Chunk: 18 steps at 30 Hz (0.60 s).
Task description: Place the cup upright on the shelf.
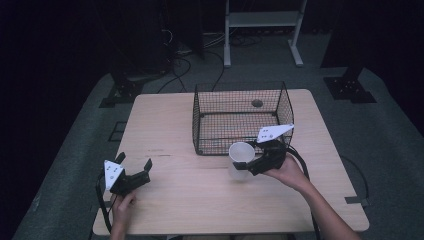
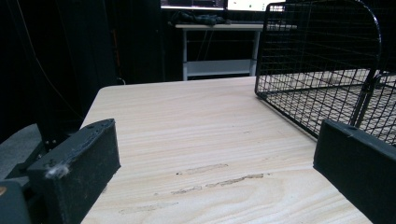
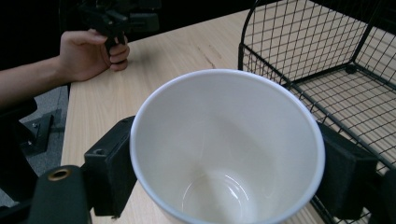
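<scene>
The right claw [image 1: 248,166] grips a white, empty, round cup [image 1: 241,159] just before the black wire basket [image 1: 240,117] (upright); the left claw [image 1: 134,166] gapes wide over the pale wooden surface [image 1: 185,200].

Lab-like recording room: black curtains, grey floor, cables [image 1: 187,60], stand bases [image 1: 350,87], white rack [image 1: 262,22].

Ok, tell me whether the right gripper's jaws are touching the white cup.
Touching. In the right gripper view, the right gripper has one black jaw pressed flat against each side of the white cup, with no gap on either side.
</scene>
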Tool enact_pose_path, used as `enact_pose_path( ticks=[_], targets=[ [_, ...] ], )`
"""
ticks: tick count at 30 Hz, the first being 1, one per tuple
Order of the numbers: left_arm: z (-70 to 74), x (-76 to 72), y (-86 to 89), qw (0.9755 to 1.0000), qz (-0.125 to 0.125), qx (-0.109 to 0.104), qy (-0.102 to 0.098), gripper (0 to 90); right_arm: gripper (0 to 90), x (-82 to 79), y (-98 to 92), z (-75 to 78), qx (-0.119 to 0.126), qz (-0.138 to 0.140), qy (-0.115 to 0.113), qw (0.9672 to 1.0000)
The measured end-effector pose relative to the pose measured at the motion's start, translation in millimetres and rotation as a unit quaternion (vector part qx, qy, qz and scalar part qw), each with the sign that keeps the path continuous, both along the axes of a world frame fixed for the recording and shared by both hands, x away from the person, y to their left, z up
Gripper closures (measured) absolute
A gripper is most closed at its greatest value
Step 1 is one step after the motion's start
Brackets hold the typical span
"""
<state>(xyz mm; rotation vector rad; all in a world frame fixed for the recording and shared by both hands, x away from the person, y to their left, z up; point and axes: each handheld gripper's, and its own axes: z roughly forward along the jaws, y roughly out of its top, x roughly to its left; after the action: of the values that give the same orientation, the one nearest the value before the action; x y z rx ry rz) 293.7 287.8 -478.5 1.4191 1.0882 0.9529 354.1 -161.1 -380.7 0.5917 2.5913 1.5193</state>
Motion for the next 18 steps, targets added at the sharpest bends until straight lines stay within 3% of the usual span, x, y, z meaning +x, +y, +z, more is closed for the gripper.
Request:
enact_pose_path(
  ticks=[18],
  targets=[
    [0.0,0.0,-0.4,1.0000,0.000,0.000,0.000,0.0,18.7,21.4,13.8,29.4,0.016,0.004,-0.010,0.9998]
  ],
)
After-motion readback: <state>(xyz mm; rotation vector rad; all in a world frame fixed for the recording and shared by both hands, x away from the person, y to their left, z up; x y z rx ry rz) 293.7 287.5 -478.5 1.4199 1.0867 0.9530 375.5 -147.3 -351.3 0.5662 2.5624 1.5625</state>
